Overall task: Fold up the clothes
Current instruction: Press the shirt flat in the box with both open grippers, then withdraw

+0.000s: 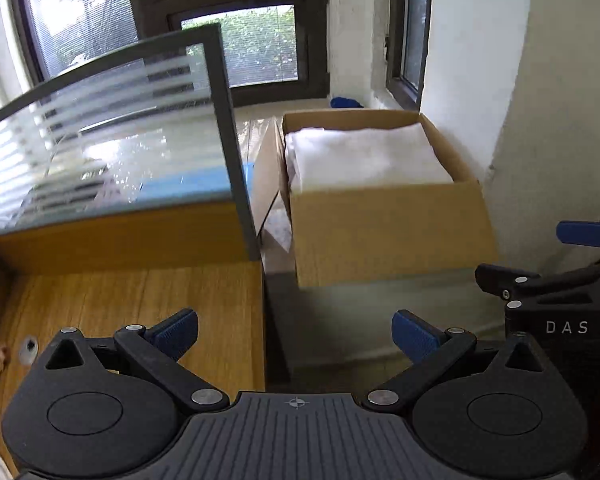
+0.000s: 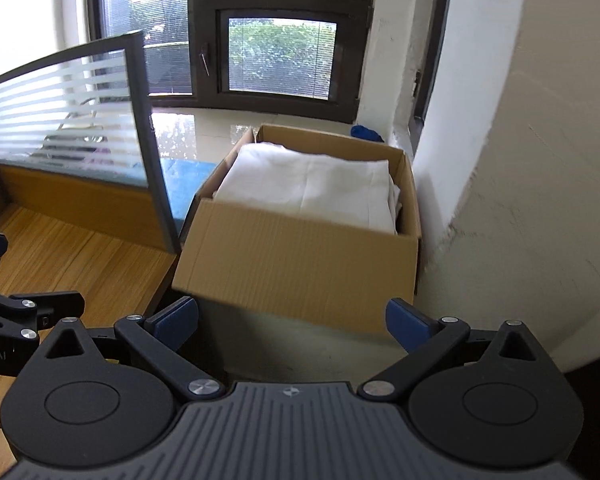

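both grippers (image 1: 295,334) (image 2: 292,320) spread, empty; white cloth (image 2: 312,186), prob folded, in cardboard box (image 2: 296,264).

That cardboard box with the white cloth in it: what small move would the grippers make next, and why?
Probably the right gripper reaching forward and down toward the white cloth. Both it and the left gripper are open and empty, short of the cardboard box, and the cloth lies untouched inside, near the top.
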`<state>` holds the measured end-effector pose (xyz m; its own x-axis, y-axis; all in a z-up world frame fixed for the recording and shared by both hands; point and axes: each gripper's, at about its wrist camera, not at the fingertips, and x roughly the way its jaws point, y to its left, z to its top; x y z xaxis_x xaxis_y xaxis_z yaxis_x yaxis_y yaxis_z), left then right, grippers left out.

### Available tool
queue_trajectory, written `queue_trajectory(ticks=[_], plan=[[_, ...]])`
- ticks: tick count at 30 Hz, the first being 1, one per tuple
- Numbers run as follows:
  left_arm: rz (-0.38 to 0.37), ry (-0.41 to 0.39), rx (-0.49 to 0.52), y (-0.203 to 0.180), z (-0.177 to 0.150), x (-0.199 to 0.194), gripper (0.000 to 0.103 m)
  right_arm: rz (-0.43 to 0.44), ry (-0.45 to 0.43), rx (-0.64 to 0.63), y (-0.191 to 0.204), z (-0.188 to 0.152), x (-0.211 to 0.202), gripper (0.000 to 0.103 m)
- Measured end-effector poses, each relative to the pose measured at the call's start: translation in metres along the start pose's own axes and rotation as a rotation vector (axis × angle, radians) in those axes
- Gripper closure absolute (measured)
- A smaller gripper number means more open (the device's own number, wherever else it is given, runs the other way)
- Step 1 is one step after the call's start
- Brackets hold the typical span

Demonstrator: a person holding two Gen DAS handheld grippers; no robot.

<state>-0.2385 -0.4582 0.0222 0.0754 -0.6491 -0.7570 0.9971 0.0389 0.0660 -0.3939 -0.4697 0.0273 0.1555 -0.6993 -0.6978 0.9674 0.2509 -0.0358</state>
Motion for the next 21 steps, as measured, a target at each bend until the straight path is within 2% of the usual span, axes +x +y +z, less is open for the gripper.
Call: queue_trajectory(ticks=[10,21], plan=[[0.042,0.028,-0.057,0.005,-0.043,-0.028,0.000,0.030,0.025,-0.031,0.021,-0.038,-0.028,0.001],[0.143,0.015,-0.147,0.031,-0.063,-0.052,0.000,0.122,0.009,-0.133,0.057,-0.031,-0.027,0.001]])
